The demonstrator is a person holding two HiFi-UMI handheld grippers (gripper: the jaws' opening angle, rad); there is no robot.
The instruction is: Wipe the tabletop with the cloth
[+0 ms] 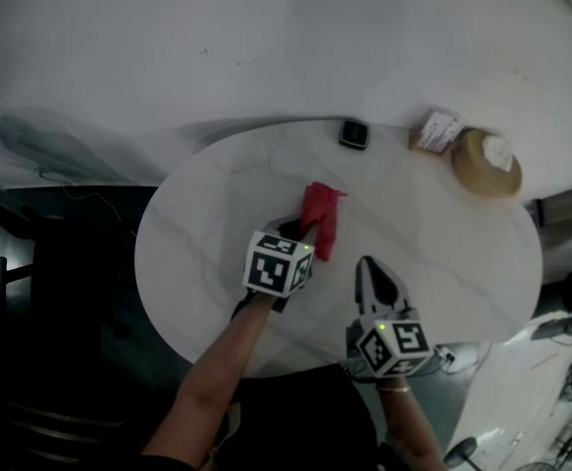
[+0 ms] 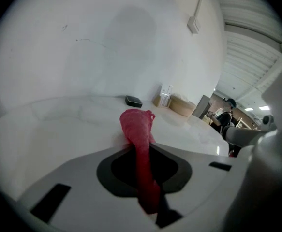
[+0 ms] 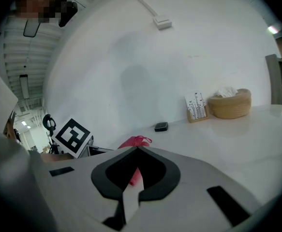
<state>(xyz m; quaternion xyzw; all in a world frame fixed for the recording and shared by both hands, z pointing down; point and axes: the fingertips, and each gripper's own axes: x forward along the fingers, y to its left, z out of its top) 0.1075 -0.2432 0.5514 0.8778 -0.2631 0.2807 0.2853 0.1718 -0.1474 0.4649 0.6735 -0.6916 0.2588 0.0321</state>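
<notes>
A red cloth [image 1: 323, 218] lies bunched on the round white marble tabletop [image 1: 442, 253], just left of its middle. My left gripper [image 1: 302, 228] is shut on the cloth's near end. In the left gripper view the red cloth [image 2: 138, 129] runs back between the closed jaws of the left gripper [image 2: 141, 151], and its free end rests on the tabletop [image 2: 53, 124]. My right gripper [image 1: 368, 269] hovers to the right of the cloth, shut, with nothing in it. Past the right gripper [image 3: 136, 149] in its own view, part of the red cloth [image 3: 134, 141] shows beside the left gripper's marker cube [image 3: 73, 136].
At the table's far edge stand a small black box [image 1: 354, 133], a printed card holder [image 1: 437, 130] and a round wooden tissue basket [image 1: 486, 163]. Dark floor and a chair lie off the table's left side. A white wall rises behind the table.
</notes>
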